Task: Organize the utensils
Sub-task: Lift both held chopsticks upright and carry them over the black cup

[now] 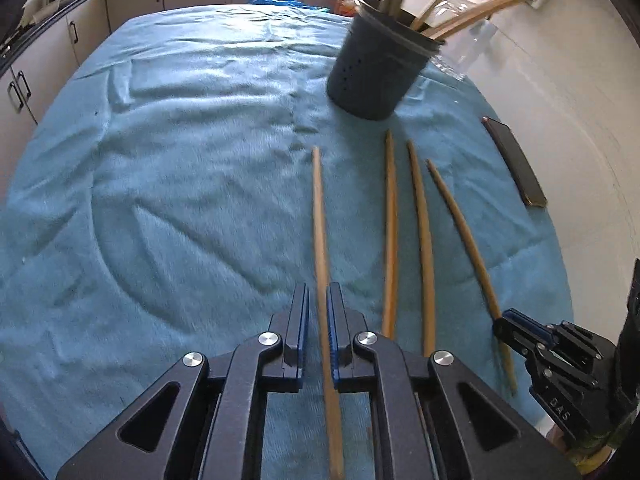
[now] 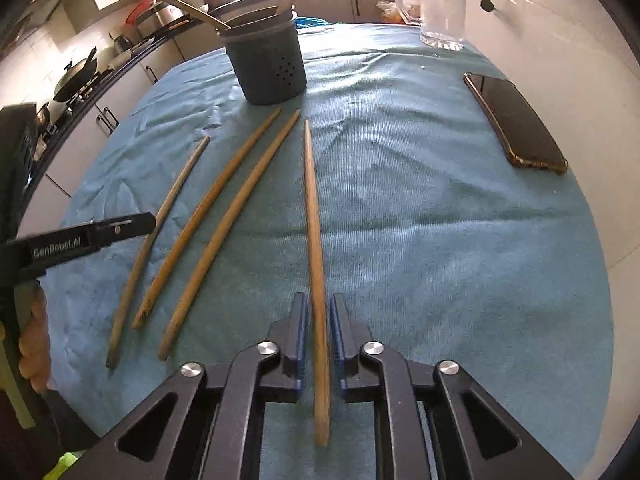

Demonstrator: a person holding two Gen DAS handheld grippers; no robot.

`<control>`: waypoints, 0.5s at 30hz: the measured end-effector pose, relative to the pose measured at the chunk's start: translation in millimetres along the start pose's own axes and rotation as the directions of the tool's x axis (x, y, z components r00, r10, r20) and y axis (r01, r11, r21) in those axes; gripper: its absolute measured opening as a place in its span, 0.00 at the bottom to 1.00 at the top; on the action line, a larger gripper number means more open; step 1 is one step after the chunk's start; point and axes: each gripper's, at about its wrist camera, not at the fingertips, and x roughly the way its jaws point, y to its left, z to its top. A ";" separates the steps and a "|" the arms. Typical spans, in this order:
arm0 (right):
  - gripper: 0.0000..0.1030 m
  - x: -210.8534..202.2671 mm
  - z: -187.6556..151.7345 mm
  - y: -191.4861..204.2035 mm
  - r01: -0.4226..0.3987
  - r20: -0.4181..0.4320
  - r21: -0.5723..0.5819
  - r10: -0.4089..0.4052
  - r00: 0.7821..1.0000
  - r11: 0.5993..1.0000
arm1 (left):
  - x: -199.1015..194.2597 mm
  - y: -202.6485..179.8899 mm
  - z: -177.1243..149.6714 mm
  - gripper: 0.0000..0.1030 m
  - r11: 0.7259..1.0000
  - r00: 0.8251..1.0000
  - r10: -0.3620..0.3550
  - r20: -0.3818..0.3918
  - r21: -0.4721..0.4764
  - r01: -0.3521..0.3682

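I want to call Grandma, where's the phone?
The phone lies flat on the blue cloth near the table's right edge in the right wrist view, right of the chopsticks, below the glass mug.

A dark phone (image 2: 516, 120) lies on the blue cloth (image 2: 420, 208), a clear glass jug (image 2: 440, 8) beyond it.

Two wrist views, angled steeply down, close over shared blue cloth (image 1: 160, 160), side by side

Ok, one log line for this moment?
left tool: shut on leftmost chopstick | right tool: shut on rightmost chopstick | middle two chopsticks: loose on cloth | holder: upright, utensils inside
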 end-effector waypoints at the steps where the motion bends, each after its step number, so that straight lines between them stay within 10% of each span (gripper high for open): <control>1: 0.13 1.6 2.4 -0.1 0.007 0.001 -0.002 -0.007 1.000 1.000 | 2.7 0.3 3.8 0.08 1.000 1.000 -0.004 -0.004 0.000 0.004; 15: 0.13 53.0 92.2 5.9 0.041 -0.010 -0.041 -0.041 0.999 0.998 | 32.2 -2.2 62.4 0.10 0.999 1.000 0.015 -0.027 0.032 -0.014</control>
